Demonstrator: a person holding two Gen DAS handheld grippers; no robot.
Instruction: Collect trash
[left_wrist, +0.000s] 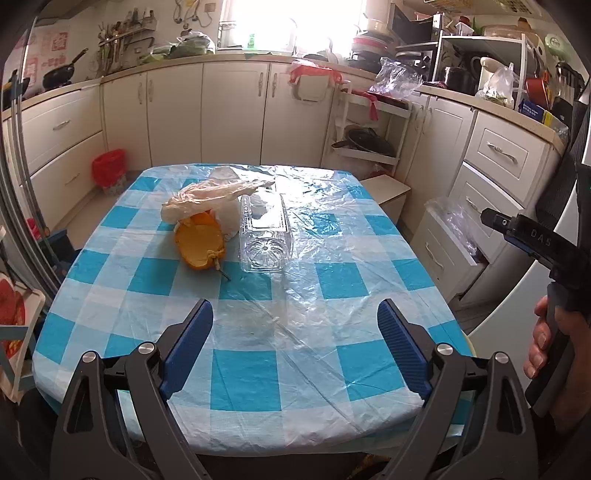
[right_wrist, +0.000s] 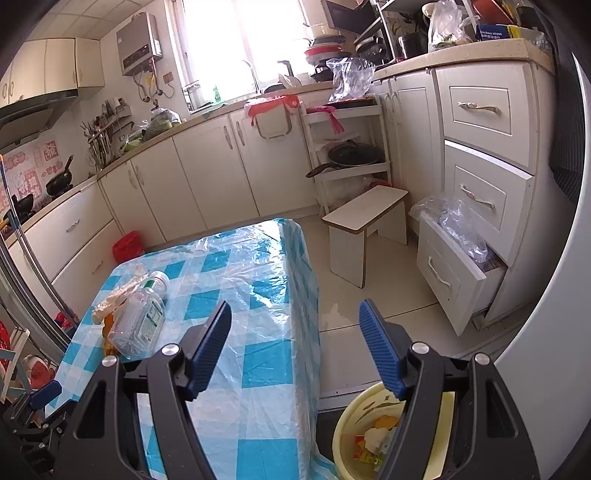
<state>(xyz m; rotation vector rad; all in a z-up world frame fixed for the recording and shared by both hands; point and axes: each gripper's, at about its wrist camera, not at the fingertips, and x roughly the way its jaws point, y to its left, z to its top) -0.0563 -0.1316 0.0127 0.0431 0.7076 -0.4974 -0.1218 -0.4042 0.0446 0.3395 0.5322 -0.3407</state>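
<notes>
Kitchen w/ checked-cloth counter (left_wrist: 243, 376): clear bottle (left_wrist: 264, 230) lies on its side mid-counter beside orange peel (left_wrist: 199, 245) & crumpled bag (left_wrist: 207, 199), yellow bin (right_wrist: 345, 439) on floor by counter edge holds scraps, both left tongs (left_wrist: 295, 347) & right tongs (right_wrist: 295, 347) open, empty.

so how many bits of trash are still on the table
3 that show: a clear bottle lying mid-table, an orange peel touching its left side, and a crumpled bag draped behind the peel. Something white sits behind them, so more may be hidden.
</notes>
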